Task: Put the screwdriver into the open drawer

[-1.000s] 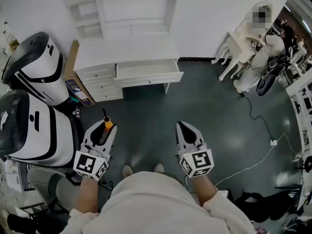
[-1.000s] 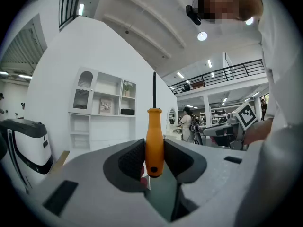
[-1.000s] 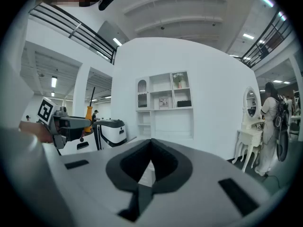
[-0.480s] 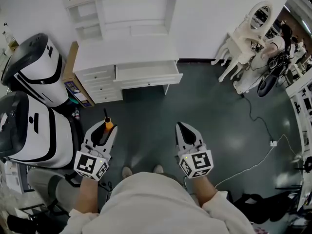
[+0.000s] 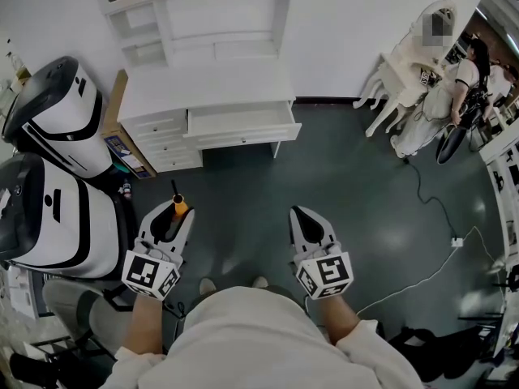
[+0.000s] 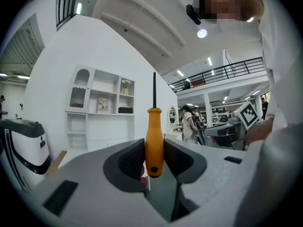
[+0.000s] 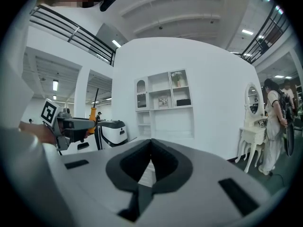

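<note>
An orange-handled screwdriver (image 6: pixel 154 141) with a thin dark shaft stands upright between the jaws of my left gripper (image 6: pixel 154 157), which is shut on its handle. In the head view the left gripper (image 5: pixel 173 211) is low on the left with the screwdriver (image 5: pixel 178 202) poking out of its tip. My right gripper (image 5: pixel 302 216) is level with it on the right, shut with nothing in it; its jaws (image 7: pixel 151 151) meet at the tips. The open drawer (image 5: pixel 242 123) juts from a white desk (image 5: pixel 207 87) ahead, apart from both grippers.
Two white and black machines (image 5: pixel 53 177) stand close on the left, beside a cardboard box (image 5: pixel 122 144). White shelves (image 5: pixel 195 10) rise behind the desk. A white vanity table (image 5: pixel 405 71) and a person (image 5: pixel 462 79) are at the far right. A cable (image 5: pixel 430 209) runs over the dark floor.
The desk and drawer have slid slightly left and down in the head view. Both grippers hold the same pose. The person at the far right has moved.
</note>
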Motion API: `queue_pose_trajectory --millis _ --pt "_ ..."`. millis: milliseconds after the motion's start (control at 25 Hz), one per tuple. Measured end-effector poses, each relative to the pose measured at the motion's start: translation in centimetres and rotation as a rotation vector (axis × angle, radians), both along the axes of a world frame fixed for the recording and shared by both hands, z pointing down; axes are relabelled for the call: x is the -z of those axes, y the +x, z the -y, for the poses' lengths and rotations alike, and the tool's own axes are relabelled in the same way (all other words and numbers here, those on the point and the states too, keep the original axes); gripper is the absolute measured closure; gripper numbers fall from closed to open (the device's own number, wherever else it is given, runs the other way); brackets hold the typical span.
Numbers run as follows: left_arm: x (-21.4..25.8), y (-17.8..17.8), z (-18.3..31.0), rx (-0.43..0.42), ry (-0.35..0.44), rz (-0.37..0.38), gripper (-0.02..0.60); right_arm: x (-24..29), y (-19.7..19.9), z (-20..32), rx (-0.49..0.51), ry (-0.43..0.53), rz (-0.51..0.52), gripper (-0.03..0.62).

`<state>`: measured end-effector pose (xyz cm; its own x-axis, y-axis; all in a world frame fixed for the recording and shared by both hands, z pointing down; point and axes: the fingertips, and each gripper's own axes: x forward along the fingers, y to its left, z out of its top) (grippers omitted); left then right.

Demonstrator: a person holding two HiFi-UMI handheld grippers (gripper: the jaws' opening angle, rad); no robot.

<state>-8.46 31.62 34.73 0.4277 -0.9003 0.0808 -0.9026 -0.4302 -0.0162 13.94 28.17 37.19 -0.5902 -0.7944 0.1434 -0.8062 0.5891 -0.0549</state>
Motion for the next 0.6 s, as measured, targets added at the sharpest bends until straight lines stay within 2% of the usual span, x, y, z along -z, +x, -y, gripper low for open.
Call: queue_pose_trajectory --millis 320,600 --pt "-1.4 3.4 1.5 0.039 -0.006 -0.019 0.457 -0.9 2.7 2.5 0.054 0.0 -0.008 0.591" --pt "-2.9 3.4 3.8 0.051 -0.031 -0.021 0.457 -2.0 2.2 5.2 0.075 -0.014 -0.009 0.591"
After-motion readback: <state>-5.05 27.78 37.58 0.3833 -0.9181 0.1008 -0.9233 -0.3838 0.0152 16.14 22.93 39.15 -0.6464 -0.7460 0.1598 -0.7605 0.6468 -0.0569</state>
